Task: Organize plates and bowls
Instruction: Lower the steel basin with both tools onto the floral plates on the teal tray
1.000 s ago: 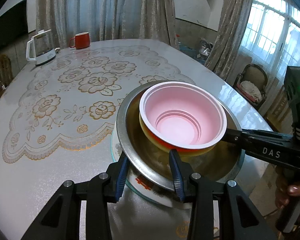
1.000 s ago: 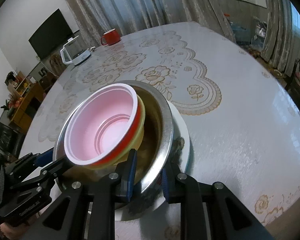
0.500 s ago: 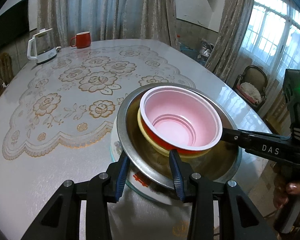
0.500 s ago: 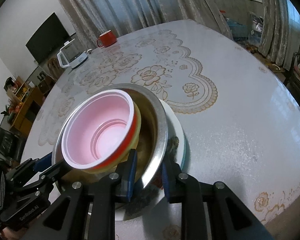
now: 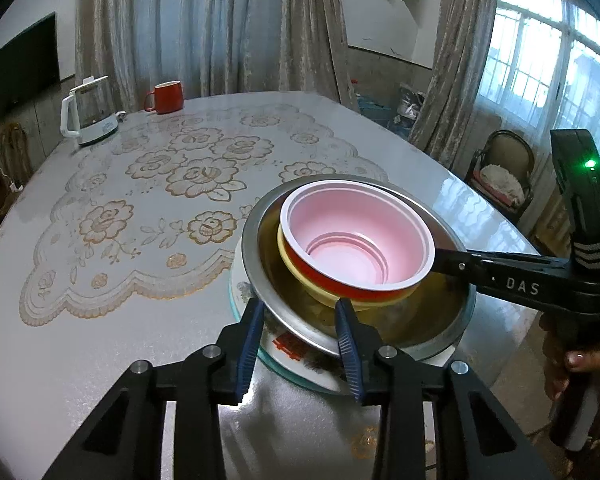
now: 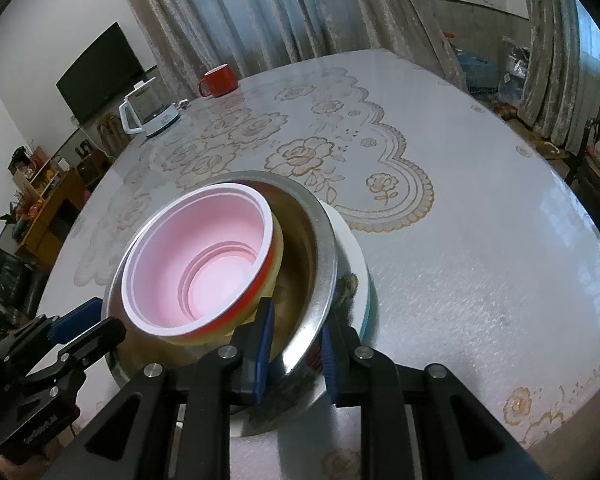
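Note:
A pink-lined red bowl (image 5: 356, 236) sits nested in a yellow bowl (image 5: 340, 300), inside a wide steel bowl (image 5: 260, 264) that rests on a white plate (image 5: 300, 364). The stack also shows in the right wrist view: pink bowl (image 6: 204, 268), steel bowl (image 6: 320, 256), plate (image 6: 356, 264). My left gripper (image 5: 300, 332) straddles the near rim of the steel bowl, jaws set wide. My right gripper (image 6: 294, 344) straddles the steel bowl's rim on its side, one finger inside, one outside. It shows from the right in the left wrist view (image 5: 452, 258).
The round table (image 5: 100, 340) has a gold floral lace cloth (image 5: 160, 184). A white kettle (image 5: 88, 116) and a red mug (image 5: 166, 98) stand at the far side. Chairs (image 5: 500, 176) stand past the table's right edge.
The stack of bowls and plate has sunk and moved away slightly in both views. The pink bowl now sits level in the steel bowl. Both grippers stay at the steel bowl's rim.

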`<state>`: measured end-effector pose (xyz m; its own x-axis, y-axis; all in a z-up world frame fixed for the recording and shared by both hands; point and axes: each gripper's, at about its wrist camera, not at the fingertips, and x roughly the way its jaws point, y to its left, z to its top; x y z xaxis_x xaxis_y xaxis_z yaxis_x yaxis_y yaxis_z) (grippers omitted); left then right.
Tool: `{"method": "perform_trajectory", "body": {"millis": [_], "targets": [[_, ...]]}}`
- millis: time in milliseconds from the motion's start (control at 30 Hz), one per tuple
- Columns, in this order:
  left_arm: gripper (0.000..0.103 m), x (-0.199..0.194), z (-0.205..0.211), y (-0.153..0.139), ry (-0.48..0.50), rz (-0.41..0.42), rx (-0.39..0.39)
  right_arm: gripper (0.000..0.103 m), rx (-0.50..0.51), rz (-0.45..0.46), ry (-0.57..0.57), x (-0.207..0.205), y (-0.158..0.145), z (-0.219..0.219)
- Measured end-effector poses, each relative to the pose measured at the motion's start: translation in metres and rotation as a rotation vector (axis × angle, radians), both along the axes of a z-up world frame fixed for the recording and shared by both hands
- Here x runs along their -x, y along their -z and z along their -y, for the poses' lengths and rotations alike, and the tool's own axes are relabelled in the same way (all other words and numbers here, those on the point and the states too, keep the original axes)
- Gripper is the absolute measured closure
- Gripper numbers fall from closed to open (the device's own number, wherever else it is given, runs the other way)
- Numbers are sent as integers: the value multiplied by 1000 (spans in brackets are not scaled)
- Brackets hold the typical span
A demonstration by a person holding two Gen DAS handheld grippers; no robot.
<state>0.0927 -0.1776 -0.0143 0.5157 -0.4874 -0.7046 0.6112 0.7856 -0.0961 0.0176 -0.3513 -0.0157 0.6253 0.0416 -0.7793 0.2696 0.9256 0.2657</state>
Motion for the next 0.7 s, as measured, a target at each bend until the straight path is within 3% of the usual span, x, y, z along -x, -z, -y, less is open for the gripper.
{"method": "perform_trajectory", "body": {"millis": [300, 433, 567, 700], "targets": [[65, 6, -5, -3, -13, 1, 19, 78, -48, 10, 9, 4, -1, 4], [55, 8, -32, -4, -73, 0, 78, 76, -86, 80, 47, 25, -8, 10], [53, -2, -57, 7, -128, -79, 132, 75, -57, 107, 72, 48, -19, 17], [55, -1, -58, 18, -107, -129, 145, 75, -51, 61, 75, 54, -15, 22]]}}
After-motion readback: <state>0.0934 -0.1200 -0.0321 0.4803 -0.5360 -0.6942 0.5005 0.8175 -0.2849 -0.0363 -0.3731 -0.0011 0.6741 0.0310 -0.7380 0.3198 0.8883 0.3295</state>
